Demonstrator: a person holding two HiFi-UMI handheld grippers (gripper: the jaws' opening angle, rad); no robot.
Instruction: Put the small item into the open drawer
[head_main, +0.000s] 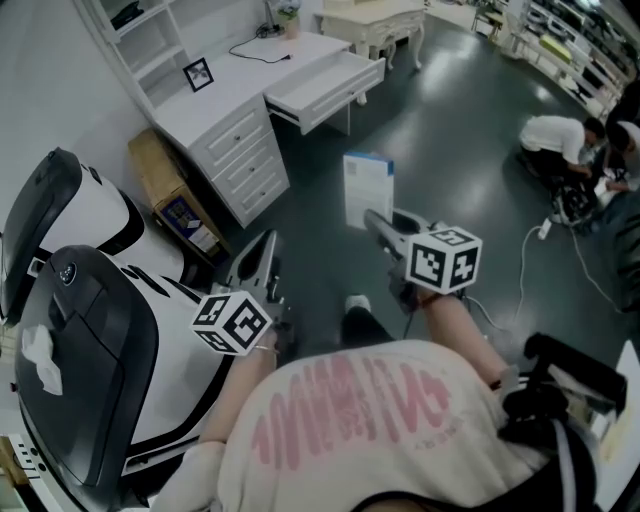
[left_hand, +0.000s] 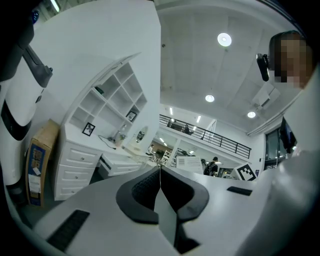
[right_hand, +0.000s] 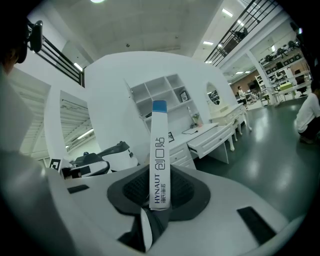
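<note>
The right gripper (head_main: 376, 224) had its jaws part-way closed, the black pads clamped on the lower end of the small box (head_main: 368, 188). The box was white with a blue top edge and stood upright between the pads, with most of its length projecting beyond the jaw tips. In the right gripper view, printed lettering ran along its narrow face. The left gripper (head_main: 264, 248) had its jaws fully together, pad against pad, and nothing was between them. In the head view both grippers were held in front of the person's body over the dark floor (head_main: 450, 110), left gripper at left, right gripper at right. The box was in the air, well apart from the open drawer (head_main: 325, 90). That drawer was pulled out from under the top of the white desk (head_main: 300, 48) and was seen ahead of the grippers. A small picture frame (head_main: 198, 73) stood on the desk top. A cardboard carton (head_main: 172, 192) sat on the floor just beside the desk's closed drawer stack. A black-and-white machine (head_main: 85, 330) was at the person's left.
</note>
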